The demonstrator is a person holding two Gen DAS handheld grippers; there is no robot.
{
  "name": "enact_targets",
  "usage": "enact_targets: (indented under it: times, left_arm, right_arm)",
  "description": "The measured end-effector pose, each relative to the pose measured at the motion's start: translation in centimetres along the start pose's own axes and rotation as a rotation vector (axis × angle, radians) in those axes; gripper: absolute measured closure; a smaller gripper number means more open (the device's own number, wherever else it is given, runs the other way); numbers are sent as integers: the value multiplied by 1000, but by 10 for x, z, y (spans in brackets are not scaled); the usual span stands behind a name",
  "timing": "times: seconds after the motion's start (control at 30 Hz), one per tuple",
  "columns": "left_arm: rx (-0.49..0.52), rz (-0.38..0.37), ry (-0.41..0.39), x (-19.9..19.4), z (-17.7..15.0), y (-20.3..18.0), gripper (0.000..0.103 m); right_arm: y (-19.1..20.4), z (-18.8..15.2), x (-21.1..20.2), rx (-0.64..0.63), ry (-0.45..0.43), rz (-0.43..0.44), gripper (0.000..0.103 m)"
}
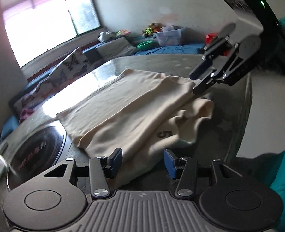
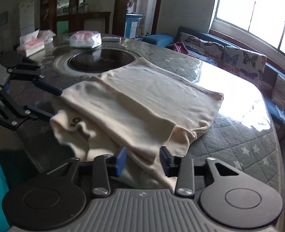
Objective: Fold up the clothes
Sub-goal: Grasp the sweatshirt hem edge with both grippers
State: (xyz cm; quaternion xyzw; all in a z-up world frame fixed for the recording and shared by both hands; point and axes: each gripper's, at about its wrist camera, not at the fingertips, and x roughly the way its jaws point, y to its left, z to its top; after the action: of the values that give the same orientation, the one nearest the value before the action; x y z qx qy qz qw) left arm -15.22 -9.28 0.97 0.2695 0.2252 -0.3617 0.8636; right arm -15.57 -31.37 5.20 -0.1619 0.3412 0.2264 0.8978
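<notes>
A cream garment (image 1: 127, 104) lies folded in layers on the round table (image 1: 181, 63), with a dark printed figure (image 1: 164, 134) showing on its lower layer. My left gripper (image 1: 143, 161) straddles the garment's near edge; cloth lies between the jaws but the pads do not press it. In the right wrist view the left gripper (image 2: 56, 103) stands at the garment's (image 2: 142, 100) left edge. My right gripper (image 2: 143, 160) is also open astride a folded corner. From the left wrist view, the right gripper (image 1: 195, 83) hangs at the far right corner of the cloth.
A dark round hob (image 2: 101, 60) is set in the table's (image 2: 239, 145) middle, touching the garment's far edge. Tissue packs (image 2: 85, 39) lie beyond it. A sofa with butterfly cushions (image 2: 239, 61) runs under the window. A teal sleeve (image 1: 283, 174) is at the right.
</notes>
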Motion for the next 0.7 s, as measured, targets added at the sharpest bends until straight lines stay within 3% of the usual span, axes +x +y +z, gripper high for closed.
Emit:
enact_targets:
  times: [0.13,0.2,0.37,0.57,0.7]
  left_arm:
    - [43,1,-18,7,1,-8,54]
    - [44,0,-30,9,2,-10,70]
    - [10,-24,-47,10,7,-5,91]
    - [-146,-54,-37,16,24,28,93]
    - [-199,-63,-29,27,33,45,94]
  right_arm:
    - [8,-6,-9,-61,12,-5,56]
    - [12,-10,-12,-100,21,-11,56]
    - [19,-16,-16,-171,27,-9,48]
    - [28,-18,-11,-250,-19,7,41]
    - [31,-14,-1,-298,-51,19,41]
